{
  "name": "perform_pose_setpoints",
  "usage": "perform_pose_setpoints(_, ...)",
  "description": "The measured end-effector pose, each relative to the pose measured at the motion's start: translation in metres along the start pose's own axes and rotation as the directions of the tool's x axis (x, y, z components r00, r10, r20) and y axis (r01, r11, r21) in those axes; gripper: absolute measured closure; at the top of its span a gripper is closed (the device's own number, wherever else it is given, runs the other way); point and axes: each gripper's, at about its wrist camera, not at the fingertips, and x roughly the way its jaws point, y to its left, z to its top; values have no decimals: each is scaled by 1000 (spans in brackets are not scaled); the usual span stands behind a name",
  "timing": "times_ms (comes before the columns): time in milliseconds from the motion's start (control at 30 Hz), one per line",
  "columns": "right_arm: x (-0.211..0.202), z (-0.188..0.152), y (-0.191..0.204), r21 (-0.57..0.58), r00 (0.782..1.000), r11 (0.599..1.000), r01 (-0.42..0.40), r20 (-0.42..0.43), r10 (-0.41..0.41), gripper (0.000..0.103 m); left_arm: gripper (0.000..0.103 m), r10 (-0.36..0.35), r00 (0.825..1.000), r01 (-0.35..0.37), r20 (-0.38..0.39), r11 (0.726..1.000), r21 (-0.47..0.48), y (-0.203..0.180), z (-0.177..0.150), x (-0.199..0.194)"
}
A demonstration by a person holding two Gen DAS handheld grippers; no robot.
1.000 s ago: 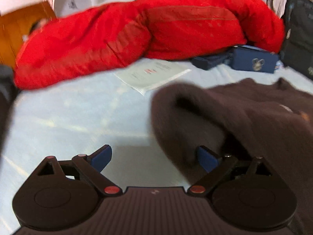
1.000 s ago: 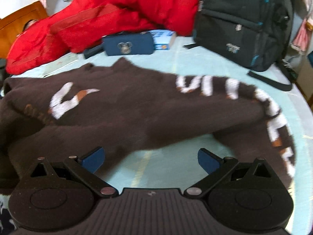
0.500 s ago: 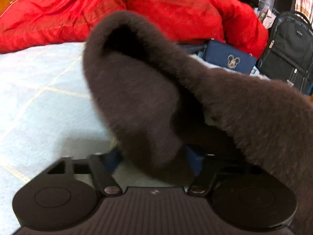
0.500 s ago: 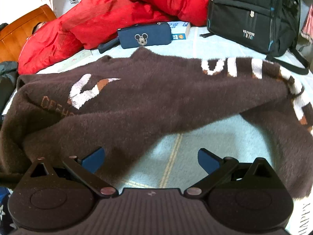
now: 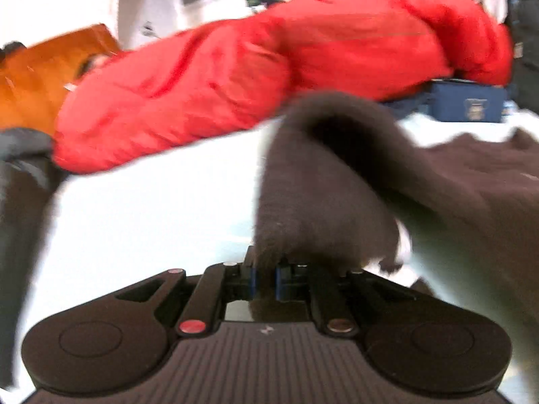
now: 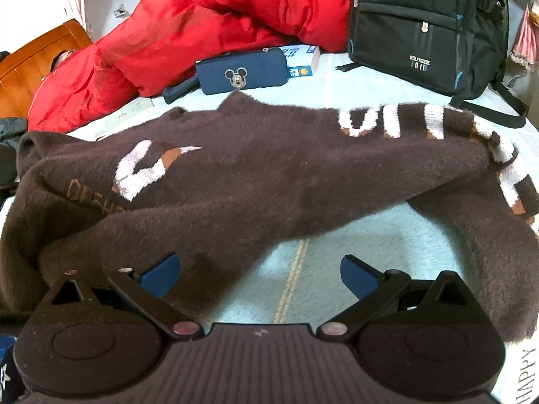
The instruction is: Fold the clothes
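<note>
Your left gripper (image 5: 264, 274) pinches cuff of brown sweater's (image 6: 269, 175) sleeve (image 5: 303, 195), blue pads pressed on fabric; sleeve raised off pale blue bedsheet (image 6: 370, 256)

Your right gripper (image 6: 257, 274) fingers spread wide, nothing between, above sweater's lower edge

Sweater lies spread across sheet, near red quilt (image 6: 209, 23), Mickey Mouse pouch (image 6: 242, 72), black backpack (image 6: 424, 23)

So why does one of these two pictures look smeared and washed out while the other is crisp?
Left wrist view: motion blur smears the red quilt and brown sweater, and the pale bedsheet is blown out to white. Right wrist view: sharp enough to read the backpack label and see the Mickey pencil case, evenly lit. Both bend straight lines at the edges, a fisheye effect.
</note>
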Motion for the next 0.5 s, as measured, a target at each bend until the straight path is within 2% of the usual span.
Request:
perform_pose_setpoints(133,1,0,0,1,1000,1000,8,-3,-8,0,95,103,995,-103,14,994,34,21,16,4)
perform_pose_setpoints(267,1,1,2,-2,1000,1000,13,-6,-13,0,95,170,985,-171,40,985,33,35,29,5)
perform_pose_setpoints(400,1,1,2,-1,1000,1000,14,-9,-14,0,94,200,977,-203,72,979,31,36,33,0)
perform_pose_setpoints(500,5,-2,3,0,1000,1000,8,-26,-8,0,91,185,982,-188,39,980,59,33,28,5)
